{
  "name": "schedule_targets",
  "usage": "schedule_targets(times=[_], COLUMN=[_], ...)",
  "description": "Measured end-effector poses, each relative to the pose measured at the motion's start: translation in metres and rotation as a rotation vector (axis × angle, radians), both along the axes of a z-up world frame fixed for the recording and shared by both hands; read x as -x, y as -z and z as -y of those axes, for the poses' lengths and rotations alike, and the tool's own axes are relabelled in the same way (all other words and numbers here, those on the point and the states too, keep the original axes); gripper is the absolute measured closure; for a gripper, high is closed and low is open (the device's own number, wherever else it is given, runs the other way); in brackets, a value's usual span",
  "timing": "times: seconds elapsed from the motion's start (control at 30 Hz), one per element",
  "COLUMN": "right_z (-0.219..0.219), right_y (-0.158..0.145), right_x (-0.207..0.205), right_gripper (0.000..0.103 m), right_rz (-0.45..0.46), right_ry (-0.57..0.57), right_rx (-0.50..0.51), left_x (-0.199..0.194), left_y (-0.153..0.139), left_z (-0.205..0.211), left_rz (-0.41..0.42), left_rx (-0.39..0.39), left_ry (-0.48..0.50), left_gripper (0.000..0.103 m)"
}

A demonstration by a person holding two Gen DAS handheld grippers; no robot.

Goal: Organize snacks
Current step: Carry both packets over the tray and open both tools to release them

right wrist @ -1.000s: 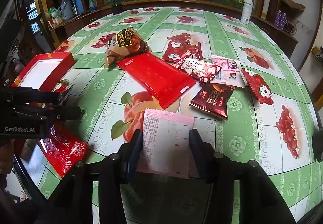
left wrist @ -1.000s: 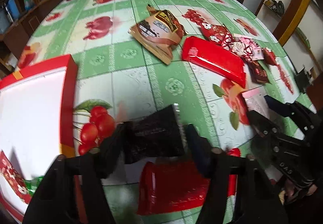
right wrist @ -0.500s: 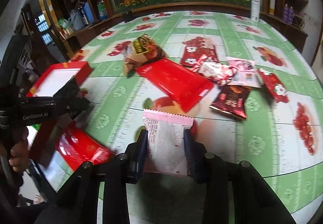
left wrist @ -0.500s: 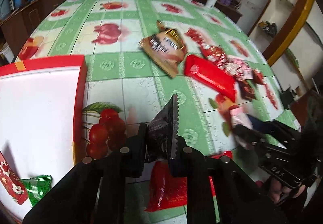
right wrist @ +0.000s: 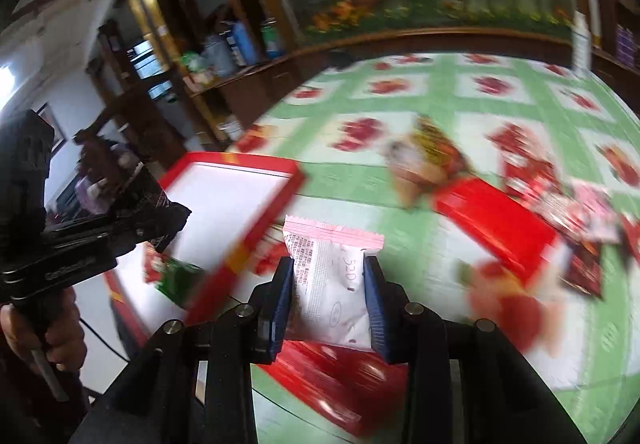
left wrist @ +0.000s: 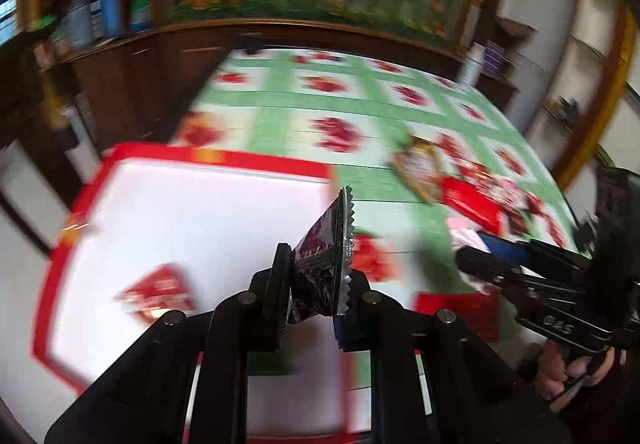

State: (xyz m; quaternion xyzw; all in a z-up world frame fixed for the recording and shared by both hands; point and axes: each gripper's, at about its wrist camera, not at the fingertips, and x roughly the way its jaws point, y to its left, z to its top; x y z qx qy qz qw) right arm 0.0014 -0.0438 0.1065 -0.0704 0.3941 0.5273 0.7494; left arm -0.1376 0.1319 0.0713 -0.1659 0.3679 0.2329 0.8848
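Note:
My left gripper [left wrist: 314, 290] is shut on a dark snack packet [left wrist: 326, 252] and holds it in the air over the right edge of the red-rimmed white box [left wrist: 200, 220]. A red packet [left wrist: 158, 290] lies in the box. My right gripper [right wrist: 328, 294] is shut on a white and pink snack packet [right wrist: 330, 280], lifted above the table beside the box [right wrist: 224, 200]. The left gripper with its dark packet [right wrist: 148, 200] also shows at the left of the right wrist view. The right gripper shows at the right of the left wrist view [left wrist: 496, 264].
Several snack packets lie in a heap on the green tablecloth: a long red pack [right wrist: 496, 224], a brown bag [right wrist: 424, 160] and small red packets [right wrist: 560, 204]. A flat red pack [right wrist: 332, 376] lies under my right gripper. A green packet [right wrist: 176, 280] lies in the box. Wooden shelves stand behind.
Both grippers have lifted their packets off the table and swung left toward the red box. The views are blurred by the motion.

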Motion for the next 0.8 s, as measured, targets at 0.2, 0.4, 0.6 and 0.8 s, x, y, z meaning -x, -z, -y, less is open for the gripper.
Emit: schedule_targets(times=[0.2,0.4,0.6,0.8], right_z=[-0.079,-0.121,-0.123,-0.101], right_y=[0.004,0.018,0.013,0.007], right_x=[0.043,0.070,0.072,0.048], right_gripper=[0.068,0.068,0.063,0.051], right_rz=[-0.007,-0.040,-0.071,-0.121], right_ry=[-0.153,-0.235,-0.261,-0.202], right_rx=[0.006,0.035,-0.011,-0.077], left_x=[0.031,0.044,0.046,0.050], left_y=[0.022,0.036,0.037,0.027], left_z=[-0.040,-0.046,-0.048,-0.041], left_rz=[-0.047,-0.069,-0.085,-0.078], left_rx=[0.046,0.068,0.049,-0.037], left_ry=[-0.115,-0.138,-0.173,-0.226], left_gripper=[0.088,0.087,0.086,0.036])
